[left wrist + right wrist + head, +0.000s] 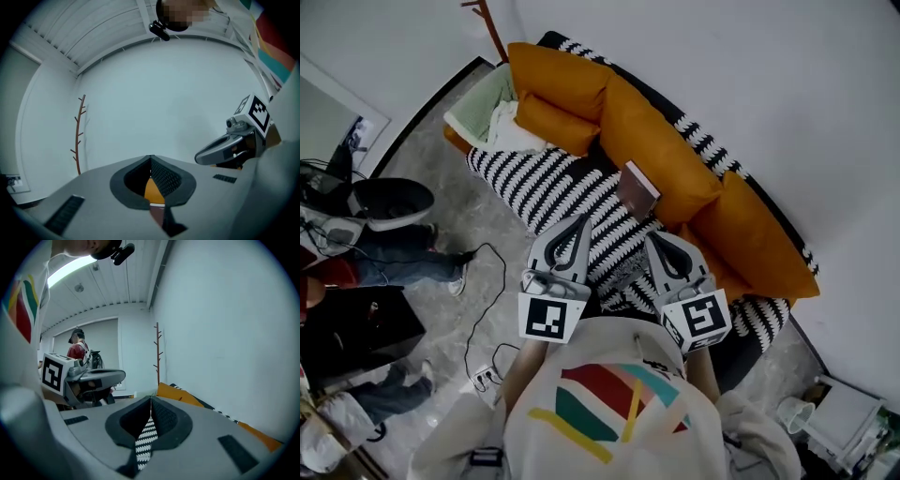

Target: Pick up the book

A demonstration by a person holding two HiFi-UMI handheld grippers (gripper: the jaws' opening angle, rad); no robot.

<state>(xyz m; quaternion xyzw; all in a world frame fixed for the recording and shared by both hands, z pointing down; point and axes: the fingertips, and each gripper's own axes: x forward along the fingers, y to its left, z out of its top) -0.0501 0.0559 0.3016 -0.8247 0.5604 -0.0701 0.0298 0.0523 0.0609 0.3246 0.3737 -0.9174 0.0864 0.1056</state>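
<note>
Head view: book (637, 187) leans on orange cushion (661, 150), just ahead between my left tool (579, 221) and right tool (656, 242). Both have jaws pressed together and hold nothing. I should open one before reaching its top edge.

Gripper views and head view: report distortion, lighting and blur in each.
Left gripper view: strong fisheye, dark corners, ceiling lines bowed, a mosaic patch at top. Right gripper view: same fisheye, a ceiling light glaring at upper left. Head view: even soft light, the book sharp, no hard shadows.
</note>
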